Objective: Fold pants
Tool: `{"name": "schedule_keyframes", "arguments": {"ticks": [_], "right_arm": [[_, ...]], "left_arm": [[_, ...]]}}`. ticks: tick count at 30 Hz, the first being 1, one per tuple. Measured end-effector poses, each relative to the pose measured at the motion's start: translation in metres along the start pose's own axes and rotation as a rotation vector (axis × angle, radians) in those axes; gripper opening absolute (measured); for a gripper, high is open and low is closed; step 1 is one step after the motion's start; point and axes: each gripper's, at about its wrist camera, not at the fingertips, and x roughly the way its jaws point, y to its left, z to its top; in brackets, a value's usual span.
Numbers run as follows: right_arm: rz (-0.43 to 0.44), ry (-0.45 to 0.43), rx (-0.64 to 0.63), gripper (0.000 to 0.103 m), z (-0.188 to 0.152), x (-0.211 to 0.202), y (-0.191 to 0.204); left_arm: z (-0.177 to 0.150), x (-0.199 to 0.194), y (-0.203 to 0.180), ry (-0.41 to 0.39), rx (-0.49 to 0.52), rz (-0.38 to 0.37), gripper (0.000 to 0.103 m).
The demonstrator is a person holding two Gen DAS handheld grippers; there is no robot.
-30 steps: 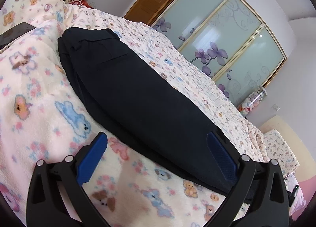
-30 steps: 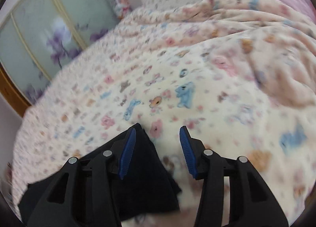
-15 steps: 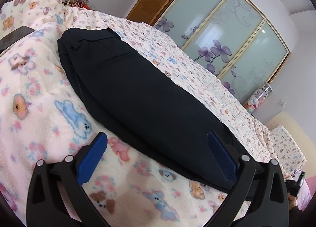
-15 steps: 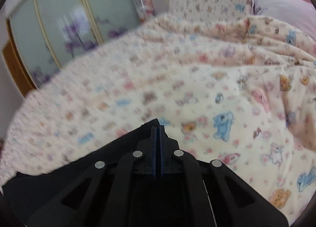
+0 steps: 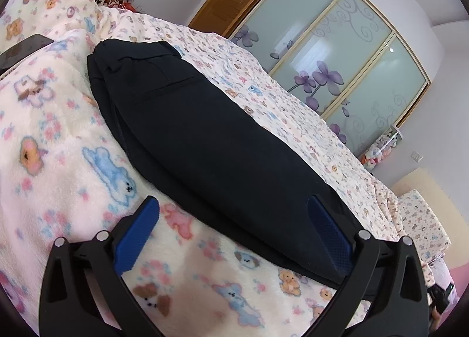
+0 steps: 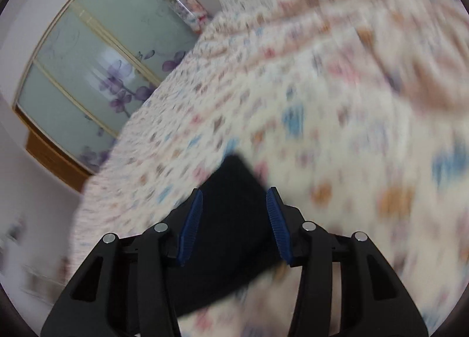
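Lying lengthwise across the bed's teddy-print blanket [image 5: 58, 161], the dark pants [image 5: 211, 143] are folded leg over leg. The left gripper [image 5: 234, 237] hovers with jaws spread wide. The right gripper [image 6: 234, 225], jaws just reopened, straddles the hem without pinching it.

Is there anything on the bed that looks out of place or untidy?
A dark flat device, maybe a phone, lies on the blanket near the waist of the pants, though apart from them. It looks stray there. The pants themselves lie long and smooth, not yet folded across.
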Motion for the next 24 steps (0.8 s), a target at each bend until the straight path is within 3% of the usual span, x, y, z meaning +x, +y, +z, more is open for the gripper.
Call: {"name": "schedule_keyframes", "arguments": {"ticks": [3,6,11,13,14,15,16,20,24], "right_arm": [[0.007,0.090,0.045,0.042,-0.025,0.004,-0.008],[0.070,0.146,0.082,0.037,-0.037,0.020,-0.007],[0.003,0.187,0.093,0.037,-0.041,0.060,0.003],[-0.033,0.180,0.105,0.036,-0.043,0.068,0.005],[-0.046,0.173,0.102,0.030,-0.044,0.072,0.008],[-0.057,0.167,0.092,0.008,-0.044,0.075,0.009],[-0.056,0.164,0.088,0.004,-0.045,0.076,0.011],[0.040,0.081,0.085,0.004,-0.048,0.043,0.026],[0.041,0.060,0.074,0.004,-0.057,0.025,0.024]], "left_arm": [[0.000,-0.001,0.001,0.003,0.000,-0.003,0.101],[0.001,-0.001,0.002,0.007,0.000,-0.005,0.101],[0.001,-0.005,0.004,0.008,-0.014,-0.014,0.101],[0.002,-0.006,0.007,0.009,-0.024,-0.018,0.101],[0.002,-0.006,0.008,0.009,-0.029,-0.020,0.101],[0.003,-0.006,0.008,0.011,-0.035,-0.022,0.101],[0.003,-0.006,0.008,0.011,-0.036,-0.023,0.101],[0.004,-0.006,0.009,0.009,-0.045,-0.027,0.101],[0.005,-0.007,0.010,0.010,-0.049,-0.032,0.101]]}}
